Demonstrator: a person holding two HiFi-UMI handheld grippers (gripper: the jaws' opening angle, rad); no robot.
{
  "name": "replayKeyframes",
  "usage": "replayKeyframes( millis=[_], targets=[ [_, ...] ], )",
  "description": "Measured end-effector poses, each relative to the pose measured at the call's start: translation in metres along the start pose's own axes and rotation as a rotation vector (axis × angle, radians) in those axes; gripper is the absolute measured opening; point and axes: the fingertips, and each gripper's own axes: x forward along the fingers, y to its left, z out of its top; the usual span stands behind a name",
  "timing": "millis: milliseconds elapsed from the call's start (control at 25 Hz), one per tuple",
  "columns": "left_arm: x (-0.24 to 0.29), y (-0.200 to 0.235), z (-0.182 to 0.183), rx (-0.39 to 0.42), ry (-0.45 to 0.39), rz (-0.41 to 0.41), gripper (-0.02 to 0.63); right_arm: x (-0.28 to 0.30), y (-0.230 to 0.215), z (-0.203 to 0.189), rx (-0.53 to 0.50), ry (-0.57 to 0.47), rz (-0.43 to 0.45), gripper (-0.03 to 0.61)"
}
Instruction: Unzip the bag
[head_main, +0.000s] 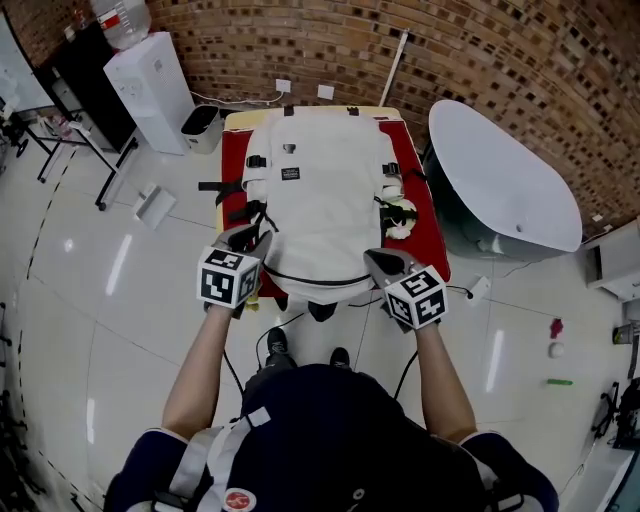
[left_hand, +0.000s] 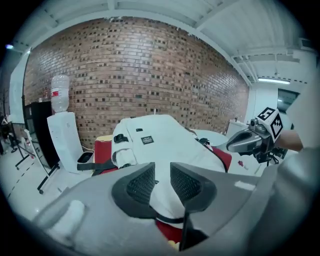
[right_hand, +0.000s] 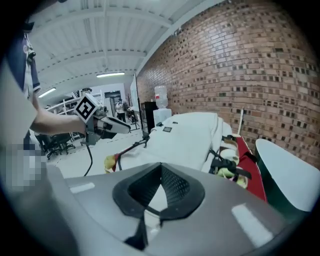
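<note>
Brick-walled room, red table (head_main: 235, 160): white bag (head_main: 325, 200) lies flat on it, zip pull not discernible. L hand-held gripper (head_main: 255, 238) jaws apart, empty; R hand-held gripper (head_main: 380, 260) clenched, empty. Both at bag's near edge.

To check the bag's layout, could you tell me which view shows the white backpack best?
The head view: nearly the whole backpack shows from above. Both gripper views show it obliquely, its near end hidden behind their jaws.

— Any print you can read here?
— None. The white bag (head_main: 320, 210) has a small black label (head_main: 290, 173), but its lettering seems too fine to make out.
— And the water bottle (head_main: 128, 28)?
— A red band (left_hand: 56, 94), its print blurred.
</note>
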Motion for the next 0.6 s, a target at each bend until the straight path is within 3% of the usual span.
replayKeyframes(
  millis=[160,600],
  targets=[
    [-0.008,-0.032,0.021,0.012,-0.059,-0.026,0.002,-0.002,0.010,0.044,-0.023,-0.113,0.050,0.005],
    [-0.035,-0.092,0.093,-0.034,-0.260,-0.137,0.002,-0.023,0.031,0.142,-0.070,-0.350,0.104,0.005]
  ],
)
